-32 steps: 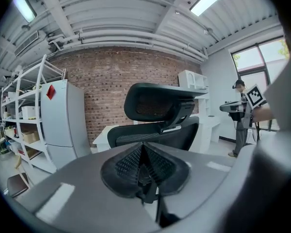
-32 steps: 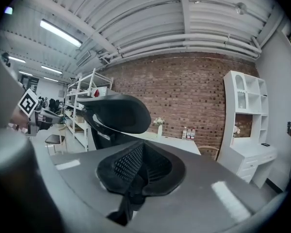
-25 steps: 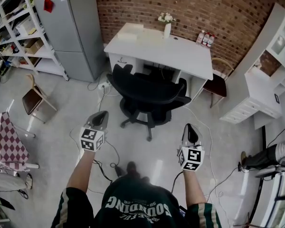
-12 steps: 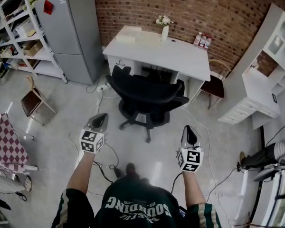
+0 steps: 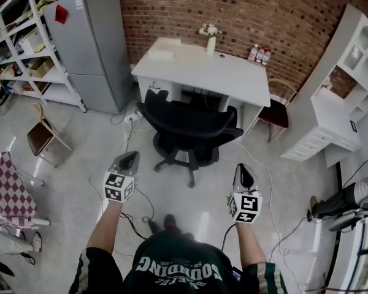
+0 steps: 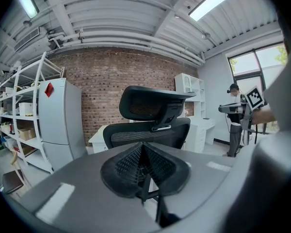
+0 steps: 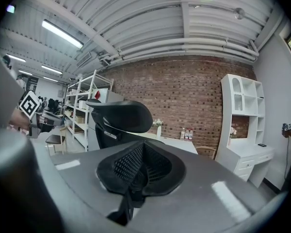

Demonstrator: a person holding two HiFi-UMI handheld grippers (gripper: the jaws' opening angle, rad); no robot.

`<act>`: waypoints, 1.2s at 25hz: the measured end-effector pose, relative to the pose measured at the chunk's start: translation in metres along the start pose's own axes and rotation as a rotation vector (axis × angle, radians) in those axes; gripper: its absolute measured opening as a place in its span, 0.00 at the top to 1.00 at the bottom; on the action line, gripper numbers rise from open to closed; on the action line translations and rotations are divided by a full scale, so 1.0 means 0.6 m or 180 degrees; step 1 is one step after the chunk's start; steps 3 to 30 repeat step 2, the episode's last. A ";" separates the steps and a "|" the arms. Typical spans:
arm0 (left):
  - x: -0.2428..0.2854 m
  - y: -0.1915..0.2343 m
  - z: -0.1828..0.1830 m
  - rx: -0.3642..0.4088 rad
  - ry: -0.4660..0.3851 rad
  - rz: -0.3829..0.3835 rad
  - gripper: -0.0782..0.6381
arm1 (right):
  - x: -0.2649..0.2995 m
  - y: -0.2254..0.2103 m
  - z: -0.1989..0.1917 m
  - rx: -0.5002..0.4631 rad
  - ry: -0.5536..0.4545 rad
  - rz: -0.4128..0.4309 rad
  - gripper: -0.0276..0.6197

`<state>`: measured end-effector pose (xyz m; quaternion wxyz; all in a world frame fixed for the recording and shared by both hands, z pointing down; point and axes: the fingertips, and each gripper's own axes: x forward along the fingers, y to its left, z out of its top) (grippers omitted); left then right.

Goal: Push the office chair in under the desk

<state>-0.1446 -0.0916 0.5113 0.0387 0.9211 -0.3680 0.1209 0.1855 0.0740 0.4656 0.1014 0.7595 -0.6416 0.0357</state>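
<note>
Both clenched: left tongs (image 5: 130, 157), right tongs (image 5: 243, 168); open floor (image 5: 80, 164) before chair (image 5: 190, 120) at desk (image 5: 233, 73) edge.

Grey floor (image 5: 67, 164): office chair (image 5: 187, 121), fridge (image 5: 92, 41), wood chair (image 5: 42, 133) on it; desk (image 5: 233, 72) w/ vase (image 5: 211, 45), bottles (image 5: 259, 55)

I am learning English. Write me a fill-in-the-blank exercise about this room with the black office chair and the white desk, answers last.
1. The black mesh office chair stands in front of the white desk, not yet pushed ____ it.
2. A white vase of flowers stands ____ the desk.
3. The left gripper and the right gripper are both ____ and hold nothing.
Answers: under; on; shut.
</note>
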 end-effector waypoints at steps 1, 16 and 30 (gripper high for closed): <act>0.001 0.000 -0.002 -0.0006 0.0009 -0.0002 0.88 | 0.001 0.000 0.000 0.0003 0.0004 0.0002 0.96; 0.001 0.000 -0.004 -0.0011 0.0017 -0.0004 0.88 | 0.002 0.000 0.000 0.0005 0.0007 0.0003 0.96; 0.001 0.000 -0.004 -0.0011 0.0017 -0.0004 0.88 | 0.002 0.000 0.000 0.0005 0.0007 0.0003 0.96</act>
